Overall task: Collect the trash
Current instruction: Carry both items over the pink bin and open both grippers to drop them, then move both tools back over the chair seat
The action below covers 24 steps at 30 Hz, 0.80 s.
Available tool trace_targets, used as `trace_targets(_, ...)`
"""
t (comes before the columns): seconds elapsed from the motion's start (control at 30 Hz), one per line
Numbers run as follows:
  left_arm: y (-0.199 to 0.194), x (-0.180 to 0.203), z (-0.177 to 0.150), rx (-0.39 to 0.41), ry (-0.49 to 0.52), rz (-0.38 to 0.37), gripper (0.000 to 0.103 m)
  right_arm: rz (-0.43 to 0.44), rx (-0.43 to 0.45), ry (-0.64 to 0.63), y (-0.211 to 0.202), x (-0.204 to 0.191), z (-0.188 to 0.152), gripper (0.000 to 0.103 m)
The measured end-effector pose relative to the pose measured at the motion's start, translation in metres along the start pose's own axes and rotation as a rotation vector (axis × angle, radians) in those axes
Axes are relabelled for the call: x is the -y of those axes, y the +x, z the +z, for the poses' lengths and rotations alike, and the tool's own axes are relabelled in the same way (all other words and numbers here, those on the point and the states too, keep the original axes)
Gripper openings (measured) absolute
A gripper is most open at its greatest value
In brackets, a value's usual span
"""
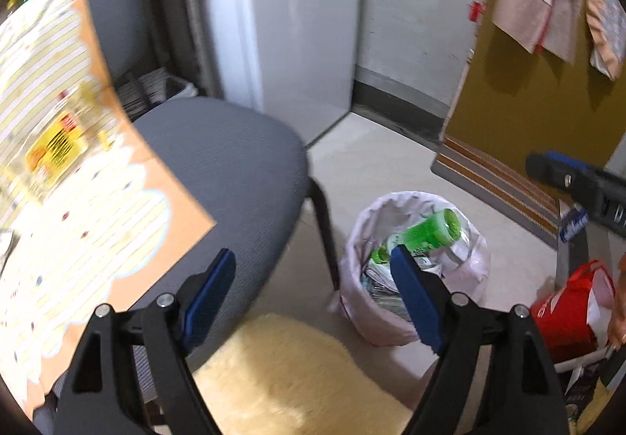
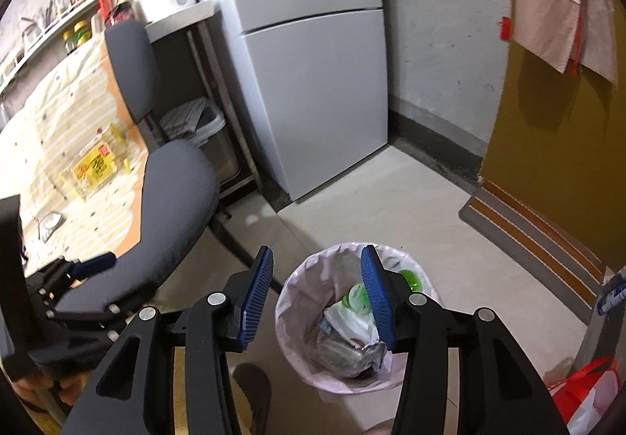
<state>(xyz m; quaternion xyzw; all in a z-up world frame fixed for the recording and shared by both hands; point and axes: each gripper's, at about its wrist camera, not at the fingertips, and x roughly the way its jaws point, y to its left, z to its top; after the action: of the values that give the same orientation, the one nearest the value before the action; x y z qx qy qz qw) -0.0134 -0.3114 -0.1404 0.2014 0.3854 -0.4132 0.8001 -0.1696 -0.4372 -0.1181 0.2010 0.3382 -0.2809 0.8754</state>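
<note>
A trash bin (image 1: 411,317) with a pale pink liner stands on the floor and holds a green bottle (image 1: 426,231), wrappers and other rubbish. It also shows in the right wrist view (image 2: 297,302), right below my right gripper (image 2: 317,294), which is open and empty. My left gripper (image 1: 313,298) is open and empty, over the chair's edge, left of the bin. A yellow wrapper (image 2: 92,165) lies on the striped tablecloth (image 2: 58,114); it also shows, blurred, in the left wrist view (image 1: 51,153). The left gripper appears at the left edge of the right wrist view (image 2: 94,262).
A grey office chair (image 1: 219,176) stands between table and bin. A white fridge (image 2: 309,63) is against the wall. A striped doormat (image 2: 532,235) lies before the yellow door. A red bag (image 1: 567,309) sits at right. A yellow fluffy rug (image 1: 289,376) lies below.
</note>
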Motion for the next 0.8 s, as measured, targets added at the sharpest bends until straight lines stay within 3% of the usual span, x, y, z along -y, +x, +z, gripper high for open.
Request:
trace_targets(0.13, -0.012, -0.025, -0.010, 0.016, -0.059, 0.043, 0.079, 0.009, -0.045, -0.032, 0.008, -0.019, -0.008, 0.049)
trace_targets(0.37, -0.038, -0.075, -0.024, 0.034, -0.167, 0.115, 0.079, 0.087, -0.045, -0.129, 0.009, -0.069, 0.000, 0.049)
trace_targets(0.6, -0.073, -0.142, -0.042, 0.060, -0.288, 0.225, 0.079, 0.239, -0.033, -0.270, 0.020, -0.148, 0.020, 0.050)
trace_targets(0.8, -0.092, -0.217, -0.062, 0.062, -0.423, 0.353, 0.079, 0.318, -0.051, -0.398, 0.041, -0.216, 0.031, 0.052)
